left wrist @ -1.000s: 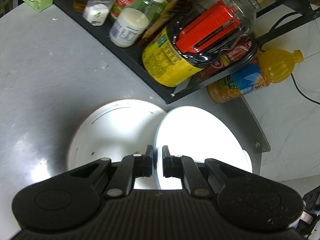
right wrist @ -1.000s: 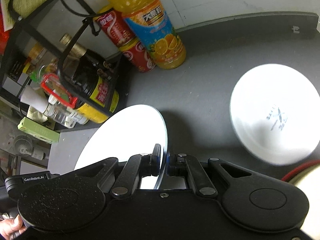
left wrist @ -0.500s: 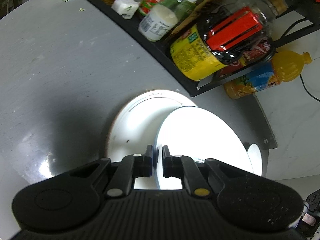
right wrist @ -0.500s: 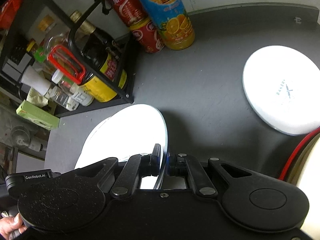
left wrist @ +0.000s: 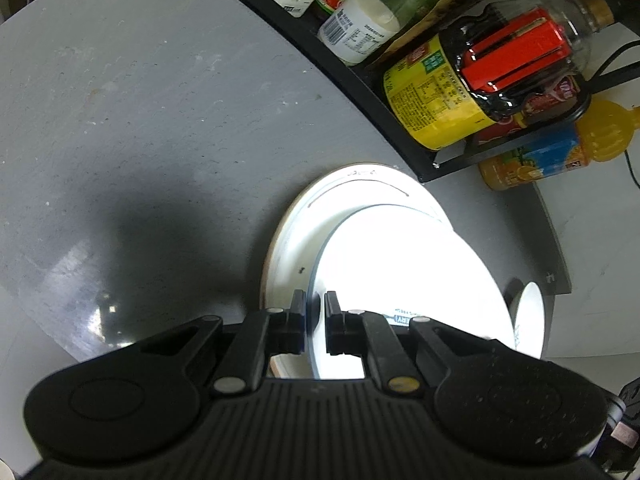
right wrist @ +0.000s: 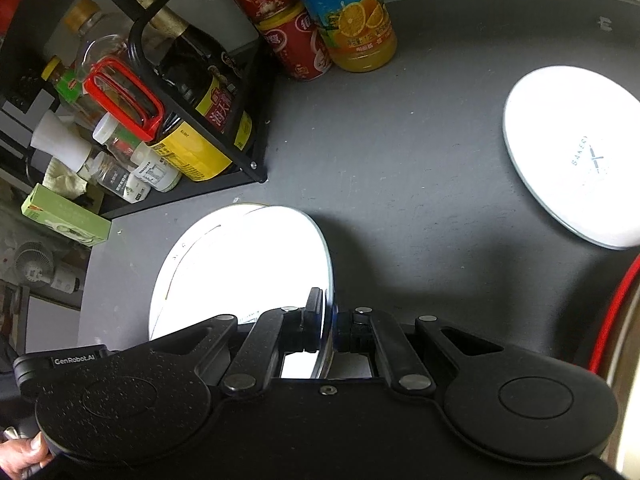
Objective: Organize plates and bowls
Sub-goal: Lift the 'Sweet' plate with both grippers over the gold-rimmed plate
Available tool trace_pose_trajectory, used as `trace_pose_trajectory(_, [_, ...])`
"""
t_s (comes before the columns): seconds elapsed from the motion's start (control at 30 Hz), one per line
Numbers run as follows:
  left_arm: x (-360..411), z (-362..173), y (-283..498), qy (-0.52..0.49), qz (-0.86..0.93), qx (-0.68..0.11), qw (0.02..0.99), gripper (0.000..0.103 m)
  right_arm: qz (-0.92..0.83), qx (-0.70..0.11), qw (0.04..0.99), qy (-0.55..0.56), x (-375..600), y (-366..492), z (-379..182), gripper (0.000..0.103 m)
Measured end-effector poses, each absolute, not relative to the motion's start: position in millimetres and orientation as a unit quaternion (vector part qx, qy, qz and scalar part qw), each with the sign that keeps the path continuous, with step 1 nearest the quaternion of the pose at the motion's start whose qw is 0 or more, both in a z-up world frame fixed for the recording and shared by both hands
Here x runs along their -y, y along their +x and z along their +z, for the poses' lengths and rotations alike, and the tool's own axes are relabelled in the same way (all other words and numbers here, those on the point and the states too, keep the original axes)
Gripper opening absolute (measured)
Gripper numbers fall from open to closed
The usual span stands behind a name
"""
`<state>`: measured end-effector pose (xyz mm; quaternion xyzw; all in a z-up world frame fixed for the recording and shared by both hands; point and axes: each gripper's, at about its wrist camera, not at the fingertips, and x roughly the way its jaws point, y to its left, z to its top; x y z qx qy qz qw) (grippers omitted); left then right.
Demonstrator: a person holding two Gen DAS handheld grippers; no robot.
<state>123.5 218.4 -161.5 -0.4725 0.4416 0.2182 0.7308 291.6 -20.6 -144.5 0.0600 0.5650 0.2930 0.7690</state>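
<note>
The left tool point(left wrist: 316, 322) has its jaws pinched on the near rim of a white plate point(left wrist: 404, 264), held edge-on between them so the disc tilts up and away to the right. The right tool point(right wrist: 329, 326) is clamped on a rim as well, with a plate point(right wrist: 256, 264) leaning out to its left; from the matching rack and bottles behind, I judge this to be the same plate gripped from two sides, though neither view shows the other tool. A grip on each side would make sense for a thin, slick disc, keeping it from swinging while it is carried.

Going left to right in the left wrist view, the grey tabletop point(left wrist: 140, 120) is bare, then a larger white plate with a thin dark ring point(left wrist: 320, 216) lies flat near the corner of the black rack point(left wrist: 436, 160). The held plate hangs partly over it and offset to the right; whether they touch cannot be told. This looks like the stacking step, with lowering and centring yet to do. Past it, a white bowl turned bottom up point(right wrist: 576, 152) lies well apart toward the tabletop's right edge, and an orange juice bottle point(right wrist: 352, 16) stands at the back edge beside two red cans point(right wrist: 288, 36).
</note>
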Motion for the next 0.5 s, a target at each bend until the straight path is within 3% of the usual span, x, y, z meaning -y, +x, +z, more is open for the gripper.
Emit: trace_pose_trajectory(0.5, [-218.0, -155.0, 135.5, -0.440, 0.235, -0.474, 0.725, 0.008, 0.290, -0.563, 0.771, 0.063, 15.7, 293.4, -146.1, 0.005])
